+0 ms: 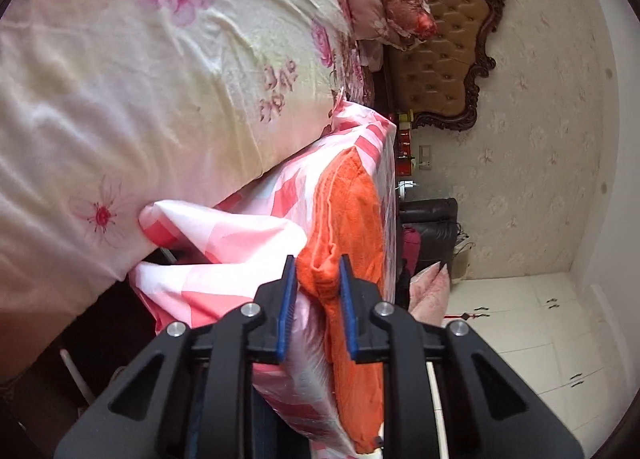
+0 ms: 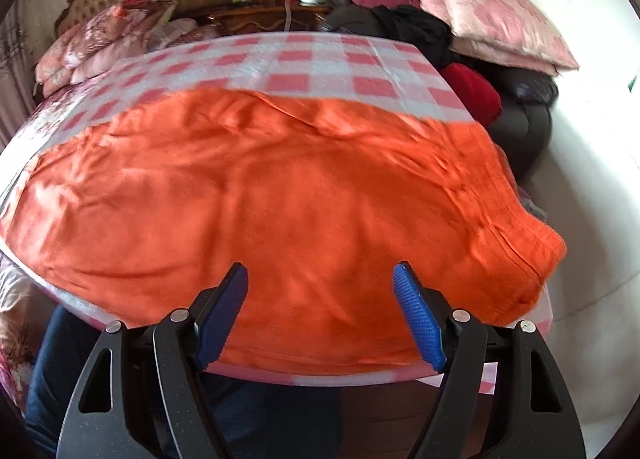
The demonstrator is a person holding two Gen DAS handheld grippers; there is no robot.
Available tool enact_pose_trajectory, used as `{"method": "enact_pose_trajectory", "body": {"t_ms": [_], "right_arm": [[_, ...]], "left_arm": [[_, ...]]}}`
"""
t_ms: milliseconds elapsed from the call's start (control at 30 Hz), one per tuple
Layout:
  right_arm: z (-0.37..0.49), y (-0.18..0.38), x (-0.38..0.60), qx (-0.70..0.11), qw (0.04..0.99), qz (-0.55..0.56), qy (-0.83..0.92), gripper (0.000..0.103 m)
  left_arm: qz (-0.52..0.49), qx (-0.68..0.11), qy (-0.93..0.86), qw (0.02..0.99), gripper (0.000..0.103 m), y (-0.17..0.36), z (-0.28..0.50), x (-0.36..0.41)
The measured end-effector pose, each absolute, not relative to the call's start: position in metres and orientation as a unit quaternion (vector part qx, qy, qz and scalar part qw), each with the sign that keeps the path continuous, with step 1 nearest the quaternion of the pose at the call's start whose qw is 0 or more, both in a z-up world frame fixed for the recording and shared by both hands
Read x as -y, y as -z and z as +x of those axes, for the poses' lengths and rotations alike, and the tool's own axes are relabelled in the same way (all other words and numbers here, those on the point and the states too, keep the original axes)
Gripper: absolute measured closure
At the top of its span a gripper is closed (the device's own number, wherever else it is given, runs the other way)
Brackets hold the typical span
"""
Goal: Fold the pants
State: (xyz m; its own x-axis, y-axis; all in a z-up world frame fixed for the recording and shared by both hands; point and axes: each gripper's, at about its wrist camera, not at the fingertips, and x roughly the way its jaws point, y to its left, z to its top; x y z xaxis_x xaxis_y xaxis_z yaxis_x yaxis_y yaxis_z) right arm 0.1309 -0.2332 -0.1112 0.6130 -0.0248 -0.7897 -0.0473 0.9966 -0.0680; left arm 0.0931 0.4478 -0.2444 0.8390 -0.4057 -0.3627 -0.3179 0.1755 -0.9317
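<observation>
Pants (image 2: pixel 280 195): your left tool (image 1: pixel 318 265) pinches only a small corner bunch, right tool (image 2: pixel 320 271) gapes at 6 o'clock; tug hard and it slips.

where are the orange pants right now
The orange pants lie spread across the pink checked tablecloth in the right wrist view, just ahead of the open right gripper. In the left wrist view, the left gripper pinches one end.

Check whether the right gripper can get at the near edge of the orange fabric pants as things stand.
Probably yes. The right gripper is open, its blue fingers spread just above the orange fabric pants, which lie flat on the pink checked tablecloth. Nothing sits between them and the near edge.
</observation>
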Motion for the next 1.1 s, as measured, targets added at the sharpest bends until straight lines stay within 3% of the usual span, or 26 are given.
{"method": "enact_pose_trajectory", "body": {"t_ms": [300, 800, 1000, 1033, 1100], "right_arm": [[0.138, 0.119, 0.161, -0.449, 0.889, -0.082, -0.023, 0.033], [0.139, 0.142, 0.166, -0.467, 0.881, -0.074, -0.017, 0.032], [0.139, 0.142, 0.168, -0.465, 0.883, -0.069, -0.015, 0.029], [0.140, 0.142, 0.168, -0.465, 0.882, -0.067, -0.016, 0.028], [0.140, 0.143, 0.170, -0.466, 0.882, -0.063, -0.020, 0.027]], "left_arm": [[-0.590, -0.295, -0.005, 0.752, 0.085, 0.217, 0.095, -0.442], [-0.542, -0.306, -0.046, 0.782, 0.083, 0.208, 0.088, -0.441], [-0.542, -0.305, -0.035, 0.782, 0.088, 0.197, 0.087, -0.444], [-0.545, -0.302, -0.033, 0.781, 0.087, 0.195, 0.086, -0.445], [-0.560, -0.289, -0.047, 0.775, 0.054, 0.195, 0.080, -0.451]]}}
